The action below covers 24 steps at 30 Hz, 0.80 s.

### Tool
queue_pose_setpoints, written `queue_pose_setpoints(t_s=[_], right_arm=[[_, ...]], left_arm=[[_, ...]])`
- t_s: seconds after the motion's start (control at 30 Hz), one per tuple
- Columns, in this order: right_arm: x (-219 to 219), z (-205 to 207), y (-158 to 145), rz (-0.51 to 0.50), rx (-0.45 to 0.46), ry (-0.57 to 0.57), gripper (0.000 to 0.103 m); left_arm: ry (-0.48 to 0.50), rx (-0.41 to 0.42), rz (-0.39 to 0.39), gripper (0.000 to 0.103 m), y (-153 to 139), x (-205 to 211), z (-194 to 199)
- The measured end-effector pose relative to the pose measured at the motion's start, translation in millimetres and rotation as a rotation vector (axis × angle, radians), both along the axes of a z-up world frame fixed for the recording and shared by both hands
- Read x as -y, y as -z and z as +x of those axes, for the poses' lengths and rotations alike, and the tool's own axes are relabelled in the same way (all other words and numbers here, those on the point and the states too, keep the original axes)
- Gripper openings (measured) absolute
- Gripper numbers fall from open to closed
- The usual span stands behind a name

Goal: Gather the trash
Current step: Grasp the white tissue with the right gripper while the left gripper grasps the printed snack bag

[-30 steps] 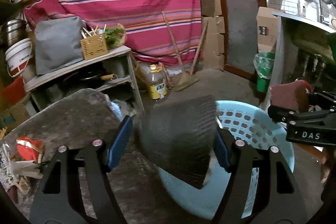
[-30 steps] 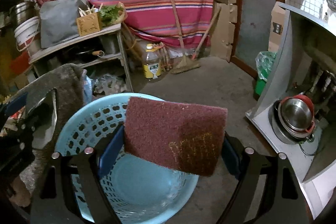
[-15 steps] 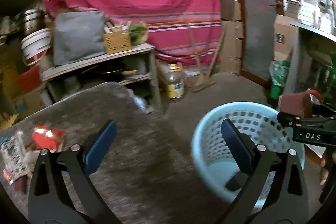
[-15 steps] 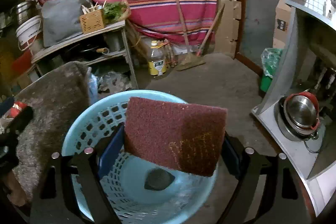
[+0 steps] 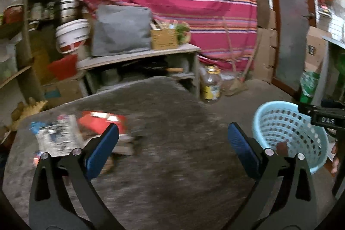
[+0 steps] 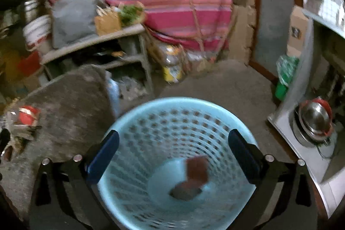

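Observation:
My left gripper (image 5: 172, 128) is open and empty above the grey stone table (image 5: 172, 176). Left of it on the table lie a red packet (image 5: 101, 121) and a printed white wrapper (image 5: 58, 137). The light blue basket (image 5: 280, 120) stands on the floor to the right of the table. My right gripper (image 6: 173, 135) hovers over the basket (image 6: 179, 100), its jaws opening with nothing between them. A dark red scouring pad (image 6: 197, 169) is inside the basket, blurred, just above a grey pad (image 6: 185, 190) on the bottom.
Behind the table is a low shelf (image 5: 138, 55) with a grey cushion, a wooden box and a white bucket (image 5: 72, 36). A yellow-labelled bottle (image 5: 212, 85) stands on the floor. A green bin (image 6: 284, 79) and a counter with steel pots (image 6: 314, 120) are on the right.
The left gripper dropped the grey pad into the basket and swung left over the table. The right gripper let go of the red pad, which is now inside the basket.

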State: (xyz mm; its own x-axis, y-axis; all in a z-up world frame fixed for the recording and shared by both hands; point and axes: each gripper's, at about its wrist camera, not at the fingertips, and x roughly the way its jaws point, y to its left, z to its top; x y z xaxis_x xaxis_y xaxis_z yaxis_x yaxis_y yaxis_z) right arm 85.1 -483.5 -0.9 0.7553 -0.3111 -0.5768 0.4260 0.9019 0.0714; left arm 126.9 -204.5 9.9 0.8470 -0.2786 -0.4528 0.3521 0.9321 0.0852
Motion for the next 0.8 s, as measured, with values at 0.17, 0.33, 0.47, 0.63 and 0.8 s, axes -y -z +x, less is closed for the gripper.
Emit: queue_pose_setpoints(t_s=[0.17,0.33,0.47,0.63,0.8], right_arm=[[-58,21,-9,-0.041,0.049,-0.086,0.099],[-105,48,-1,0.006,0.027,-0.175,0.099],[-139,69,8,0.013,-0.032,-0.208,0.099],[-168,80,10,0.021,-0.026,-0.270,0.099],[-204,91,7,-0.009,-0.003,-0.341,0.099]], left_arm=[[-0.092,0.007,-0.012,0.098,-6,-61,6],[-0.191,-0.019,-0.006,0.098,0,-122,20],[-0.269,-0.036,0.020,0.098,8,-169,31],[-0.350,-0.061,0.042,0.098,17,-221,41],[-0.414,-0.089,0.027,0.098,24,-262,50]])
